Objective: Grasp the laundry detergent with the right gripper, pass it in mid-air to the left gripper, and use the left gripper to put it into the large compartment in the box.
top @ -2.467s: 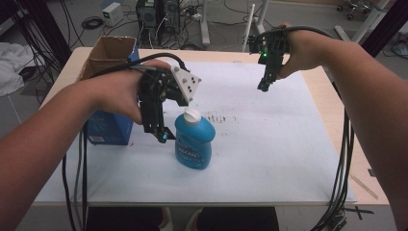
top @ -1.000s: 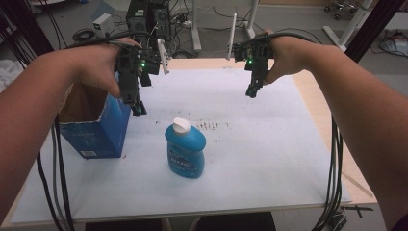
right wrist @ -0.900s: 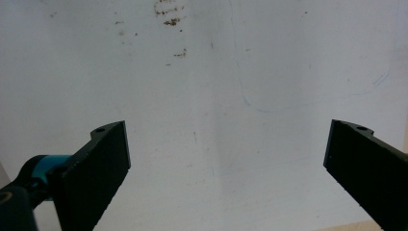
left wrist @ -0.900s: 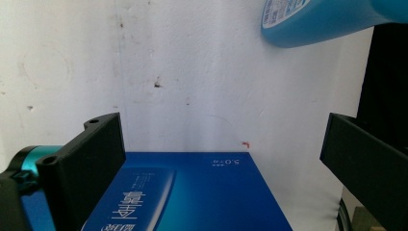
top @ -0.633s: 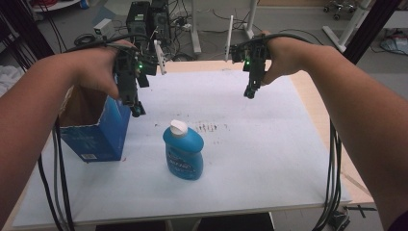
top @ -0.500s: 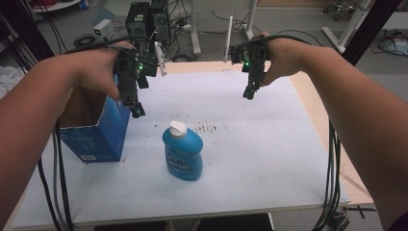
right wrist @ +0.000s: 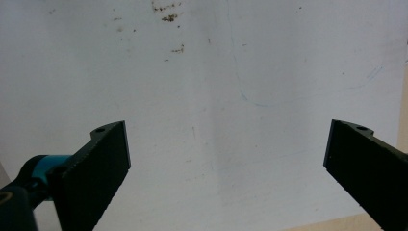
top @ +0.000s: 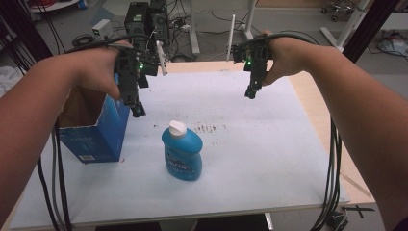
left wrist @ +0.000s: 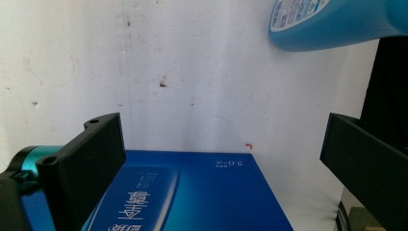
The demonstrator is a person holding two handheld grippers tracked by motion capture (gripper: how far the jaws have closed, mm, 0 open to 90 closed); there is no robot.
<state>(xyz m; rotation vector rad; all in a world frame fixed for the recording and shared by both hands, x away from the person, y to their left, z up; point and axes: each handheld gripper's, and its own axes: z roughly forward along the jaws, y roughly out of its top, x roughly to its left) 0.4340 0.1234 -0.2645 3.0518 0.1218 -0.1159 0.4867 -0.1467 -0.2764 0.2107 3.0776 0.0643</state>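
1. From the high view: blue bottle (top: 183, 153) standing upright near the middle of the table (top: 269, 159), a little toward the near edge, white cap (top: 177, 128) on top, long axis vertical, cap end up.
2. Blue box (top: 94, 132) by the left edge, open top up, well apart from the bottle.
3. Left gripper (top: 136, 109) held above the box's right wall, touching nothing.
4. Right gripper (top: 250, 92) up over the far part of the table, well clear of the bottle.
5. Left gripper view: jaws spread wide, nothing between, box face (left wrist: 192, 197) below, bottle's base (left wrist: 332, 21) at the top.
6. Right gripper view: jaws wide apart, empty, over bare stained tabletop (right wrist: 221, 96).
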